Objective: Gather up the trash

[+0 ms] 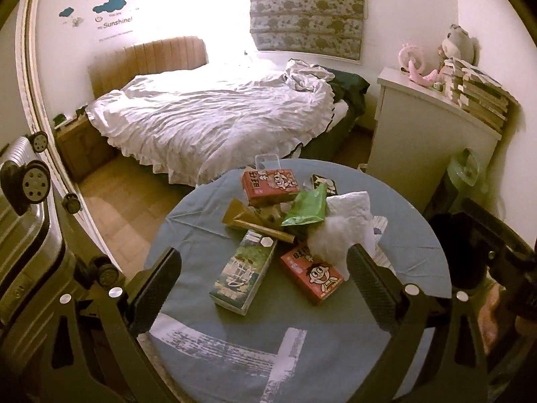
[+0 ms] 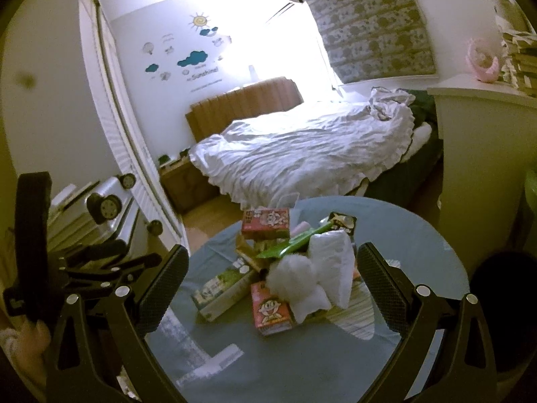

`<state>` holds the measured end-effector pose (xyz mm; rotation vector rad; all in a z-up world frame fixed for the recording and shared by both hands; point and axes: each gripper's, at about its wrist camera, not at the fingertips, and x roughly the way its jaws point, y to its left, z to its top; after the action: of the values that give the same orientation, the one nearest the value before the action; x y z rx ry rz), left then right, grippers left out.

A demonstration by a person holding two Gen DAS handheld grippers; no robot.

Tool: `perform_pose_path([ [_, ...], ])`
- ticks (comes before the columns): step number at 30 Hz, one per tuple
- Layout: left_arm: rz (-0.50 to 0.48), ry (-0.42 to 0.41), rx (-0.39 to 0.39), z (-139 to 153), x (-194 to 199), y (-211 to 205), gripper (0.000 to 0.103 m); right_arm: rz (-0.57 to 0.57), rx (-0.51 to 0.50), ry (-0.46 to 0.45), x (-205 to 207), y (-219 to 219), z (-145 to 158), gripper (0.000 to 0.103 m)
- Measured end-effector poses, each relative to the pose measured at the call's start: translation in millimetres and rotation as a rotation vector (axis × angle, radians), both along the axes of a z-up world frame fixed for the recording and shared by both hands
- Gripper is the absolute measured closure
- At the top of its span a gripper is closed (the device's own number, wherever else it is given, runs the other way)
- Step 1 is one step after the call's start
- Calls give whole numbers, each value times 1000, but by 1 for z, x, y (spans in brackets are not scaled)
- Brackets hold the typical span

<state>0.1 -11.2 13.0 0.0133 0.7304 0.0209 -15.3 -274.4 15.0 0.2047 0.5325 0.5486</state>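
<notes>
A heap of trash lies on the round blue table (image 1: 302, 352) (image 2: 302, 362): two red cartons (image 1: 310, 277) (image 1: 270, 186) (image 2: 268, 310), a long green-and-white box (image 1: 241, 277) (image 2: 220, 290), a green wrapper (image 1: 303, 208) (image 2: 288, 247), a brown paper cone (image 1: 255, 221), white tissue (image 1: 352, 215) (image 2: 332, 268) and a cotton wad (image 1: 327, 238) (image 2: 292, 273). My left gripper (image 1: 265, 288) hovers open above the near side of the heap, holding nothing. My right gripper (image 2: 273, 288) is open too, its fingers framing the pile. The left gripper's frame (image 2: 67, 262) shows at the left edge of the right wrist view.
A bed with a white duvet (image 1: 208, 124) stands beyond the table. A white dresser (image 1: 426, 134) with books is to the right, with a green-lined bin (image 1: 465, 168) beside it. A silver suitcase (image 1: 27, 208) is on the left. Wooden floor (image 1: 124, 208) separates table and bed.
</notes>
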Motion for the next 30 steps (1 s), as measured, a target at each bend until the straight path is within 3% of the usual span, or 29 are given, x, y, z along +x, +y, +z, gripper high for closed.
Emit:
perform_pose_path([
  [30,-16,45,-11,-16,8,0,5,17,-29,13,6,6,-12,4],
])
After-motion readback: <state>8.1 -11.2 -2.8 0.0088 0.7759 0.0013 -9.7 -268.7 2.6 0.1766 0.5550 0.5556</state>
